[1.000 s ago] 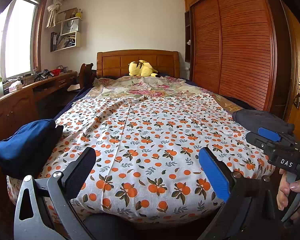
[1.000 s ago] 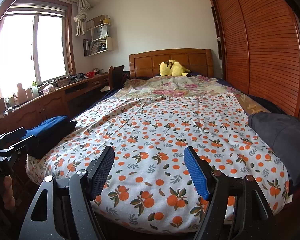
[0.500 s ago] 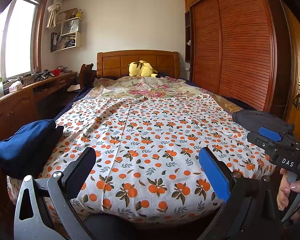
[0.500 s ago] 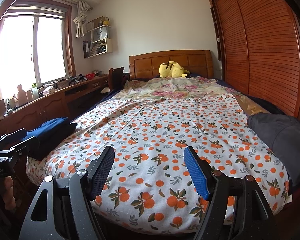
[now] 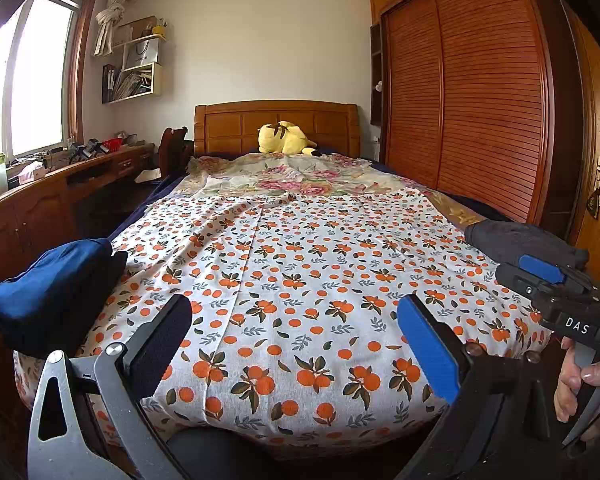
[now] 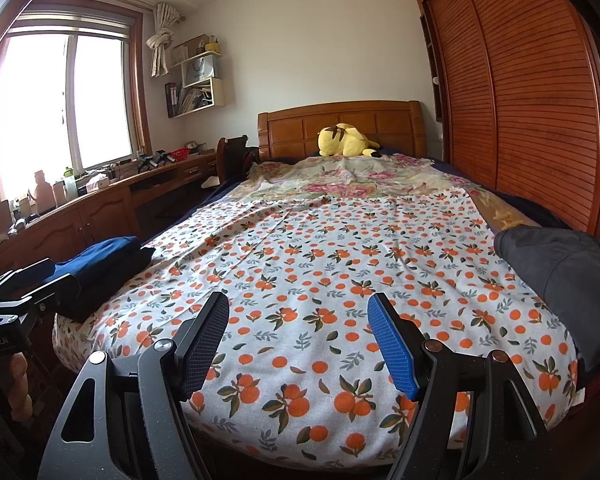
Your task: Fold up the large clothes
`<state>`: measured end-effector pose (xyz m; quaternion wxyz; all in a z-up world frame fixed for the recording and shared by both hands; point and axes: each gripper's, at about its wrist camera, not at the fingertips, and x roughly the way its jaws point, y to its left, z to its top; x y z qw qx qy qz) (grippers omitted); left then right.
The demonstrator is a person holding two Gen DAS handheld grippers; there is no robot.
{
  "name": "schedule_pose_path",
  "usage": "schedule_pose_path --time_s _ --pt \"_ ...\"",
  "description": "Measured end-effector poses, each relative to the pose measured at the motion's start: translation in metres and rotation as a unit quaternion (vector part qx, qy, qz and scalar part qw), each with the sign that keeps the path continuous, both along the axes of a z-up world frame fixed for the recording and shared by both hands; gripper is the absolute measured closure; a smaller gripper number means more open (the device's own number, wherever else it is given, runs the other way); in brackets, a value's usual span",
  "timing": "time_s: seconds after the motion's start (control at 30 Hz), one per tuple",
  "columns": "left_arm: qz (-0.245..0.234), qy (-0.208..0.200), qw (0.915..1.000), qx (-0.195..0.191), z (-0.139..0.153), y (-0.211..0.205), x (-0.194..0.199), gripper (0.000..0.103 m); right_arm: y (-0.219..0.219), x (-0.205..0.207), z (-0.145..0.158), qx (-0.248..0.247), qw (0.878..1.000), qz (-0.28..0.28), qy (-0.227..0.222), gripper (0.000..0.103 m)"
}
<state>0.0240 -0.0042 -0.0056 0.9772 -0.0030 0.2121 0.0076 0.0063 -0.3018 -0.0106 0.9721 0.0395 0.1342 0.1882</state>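
- The left gripper (image 5: 294, 344) hovers at the foot of the bed (image 5: 276, 116) with its jaws spread wide and nothing between them; its rear mechanism runs out of the bottom of the frame.
- The right gripper (image 6: 298, 344) hovers likewise, jaws apart and empty over the orange-print sheet (image 6: 320, 264).
- A folded navy garment (image 5: 48, 292) lies at the bed's left edge; in the right wrist view the other gripper's body hides its near end.
- A dark grey garment (image 6: 564, 276) lies at the right edge, cut off by the frame, so its full shape is unclear.
- A yellow plush toy (image 5: 284, 138) rests against the headboard.
- The objects on the desk (image 6: 100, 204) under the bright window are hard to make out.
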Motion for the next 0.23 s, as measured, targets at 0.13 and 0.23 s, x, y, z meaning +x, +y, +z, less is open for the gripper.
schedule_pose_path --time_s 0.13,0.23 --pt "0.0 0.002 1.0 -0.002 0.0026 0.0002 0.0003 0.001 -0.0003 -0.0002 -0.0003 0.0 1.0 0.0 0.0 0.029" --pt "0.0 0.002 1.0 -0.002 0.0041 0.0001 0.0002 0.001 0.0004 -0.0003 -0.0007 -0.001 1.0 -0.001 0.0 0.029"
